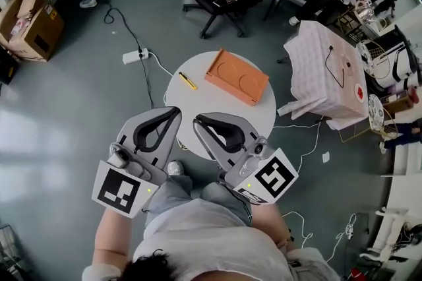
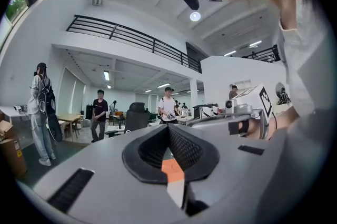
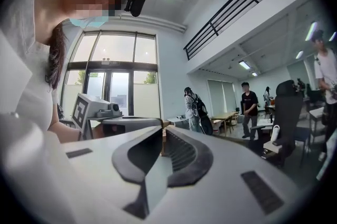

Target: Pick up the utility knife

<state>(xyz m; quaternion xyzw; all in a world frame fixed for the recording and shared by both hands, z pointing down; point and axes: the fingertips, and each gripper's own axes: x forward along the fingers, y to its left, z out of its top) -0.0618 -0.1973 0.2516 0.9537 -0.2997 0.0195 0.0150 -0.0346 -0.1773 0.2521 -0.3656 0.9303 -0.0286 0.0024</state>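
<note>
Grey open-plan floor; round white table point(image 1: 258, 116) at frame centre carried the slim yellow utility knife point(image 1: 188, 80), just left of a flat orange tray point(image 1: 237, 76). Left gripper point(image 1: 175, 113) and right gripper point(image 1: 198, 120) hovered lower centre, jaws closed on nothing (approach step, likely). Next: open one gripper and lower it over the knife.

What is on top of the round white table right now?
A yellow utility knife and an orange tray lie apart on the table. The left gripper and right gripper cover its near edge, so anything there is hidden.
</note>
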